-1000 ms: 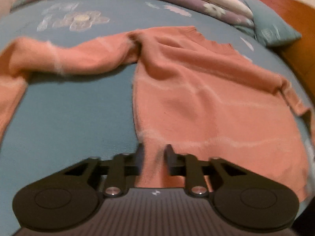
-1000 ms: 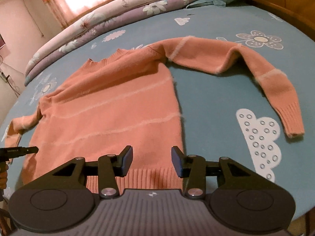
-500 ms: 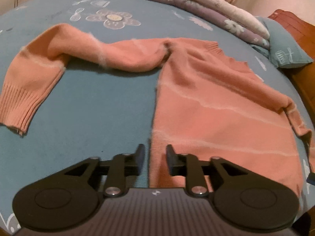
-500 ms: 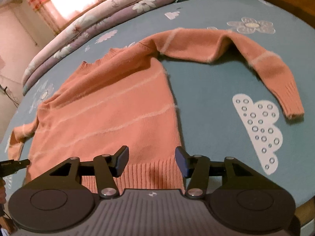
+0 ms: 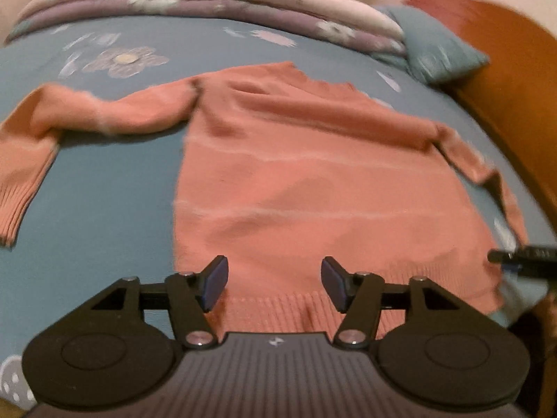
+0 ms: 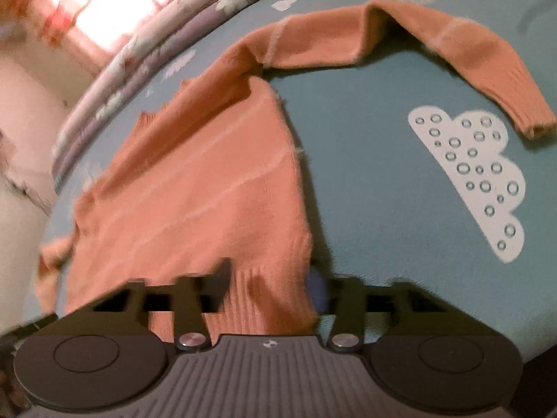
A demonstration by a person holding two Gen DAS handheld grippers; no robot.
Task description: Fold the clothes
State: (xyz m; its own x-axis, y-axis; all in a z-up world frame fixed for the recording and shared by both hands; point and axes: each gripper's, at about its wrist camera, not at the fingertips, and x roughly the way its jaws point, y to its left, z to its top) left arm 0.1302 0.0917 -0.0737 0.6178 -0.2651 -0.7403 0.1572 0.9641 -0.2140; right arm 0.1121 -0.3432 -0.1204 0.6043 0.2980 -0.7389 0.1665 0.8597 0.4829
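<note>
Sliding along the hem, the left gripper (image 5: 275,284) has left the sweater's side edge where it sat a second ago and now hovers over the middle of the ribbed hem (image 5: 278,308). Its jaws are opening, nothing between them but air above the knit. So that hand has let go and is hunting a new bite.

Over on the other side, the right gripper (image 6: 275,287) has dropped down onto the hem corner and its jaws are closing, with a bunched fold of ribbing (image 6: 271,299) between them. The view is blurred, so whether the pads have fully bitten yet is hard to call, but the cloth stands up in a ridge between the fingers, and I read that as pinched.

The orange sweater (image 5: 313,181) lies flat, face up, on the blue bed sheet (image 5: 104,209), collar at twelve o'clock, hem at six. In the left wrist view one sleeve (image 5: 52,132) stretches out toward nine o'clock and bends down, while the other hangs along the body at three o'clock. The tip of the right gripper shows at that view's four o'clock edge.

My judgement: one corner secured, one still to take. Folding proper has barely begun, and both sleeves lie unfolded.
</note>
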